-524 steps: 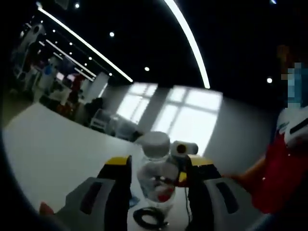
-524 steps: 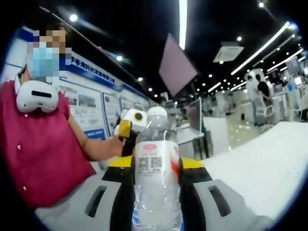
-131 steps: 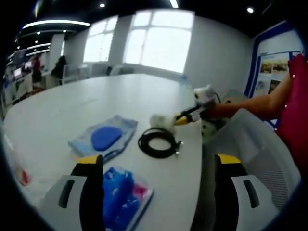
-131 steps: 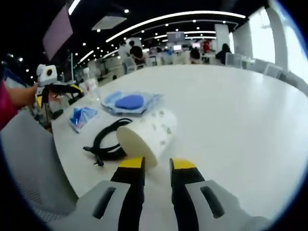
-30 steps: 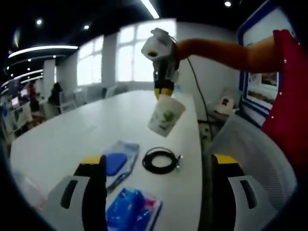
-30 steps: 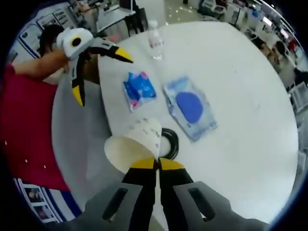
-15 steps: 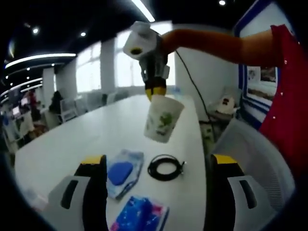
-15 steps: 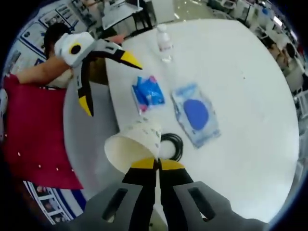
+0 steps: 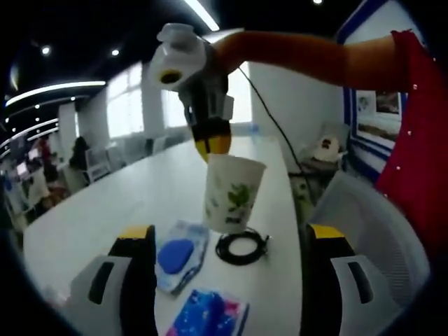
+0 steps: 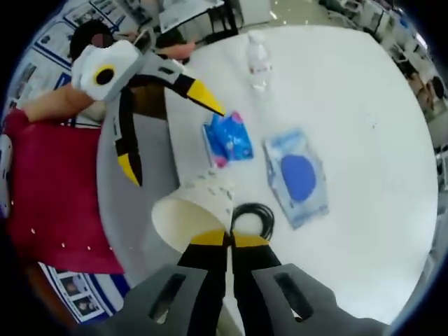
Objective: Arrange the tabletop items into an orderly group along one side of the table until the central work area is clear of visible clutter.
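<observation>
Overhead, paper cup [image 10: 194,213] above bottle [image 10: 258,61].

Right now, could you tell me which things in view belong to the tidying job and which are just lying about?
Job: paper cup pinched at its rim by the right hand-held gripper; coiled black cable; blue disc pouch; blue packet; water bottle; the open left hand-held gripper.

Lying about: grey chair; wall posters.
</observation>
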Tool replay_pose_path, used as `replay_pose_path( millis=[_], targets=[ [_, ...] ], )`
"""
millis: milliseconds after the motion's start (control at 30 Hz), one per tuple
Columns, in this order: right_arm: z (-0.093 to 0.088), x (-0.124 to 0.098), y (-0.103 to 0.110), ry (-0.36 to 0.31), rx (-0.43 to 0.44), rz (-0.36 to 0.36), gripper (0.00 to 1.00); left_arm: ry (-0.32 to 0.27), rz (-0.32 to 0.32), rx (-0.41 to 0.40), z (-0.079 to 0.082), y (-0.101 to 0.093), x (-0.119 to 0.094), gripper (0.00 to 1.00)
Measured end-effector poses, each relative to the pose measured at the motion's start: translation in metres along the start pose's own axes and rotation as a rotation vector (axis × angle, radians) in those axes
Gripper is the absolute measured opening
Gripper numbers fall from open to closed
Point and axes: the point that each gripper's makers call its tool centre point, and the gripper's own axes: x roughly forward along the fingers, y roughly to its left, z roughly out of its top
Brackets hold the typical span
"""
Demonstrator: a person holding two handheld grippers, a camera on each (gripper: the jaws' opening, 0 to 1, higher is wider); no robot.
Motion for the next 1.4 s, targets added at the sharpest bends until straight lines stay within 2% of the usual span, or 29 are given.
replay_pose_path(
  millis=[567, 933, 1400],
  targets=[
    [0.024, 0.003, 0.010, 0.024, -0.055, 0.016, 0.02, 0.008, -0.026, 0.030, 0.008, -0.004, 0.008, 0.79],
    [0.029, 0.004, 0.013, 0.043, -0.071, 0.019, 0.02, 0.008, -0.033, 0.064, 0.014, -0.005, 0.016, 0.74],
    [0.033, 0.004, 0.018, 0.048, -0.079, 0.026, 0.02, -0.006, -0.035, 0.061, 0.018, -0.007, 0.024, 0.64]
  ],
)
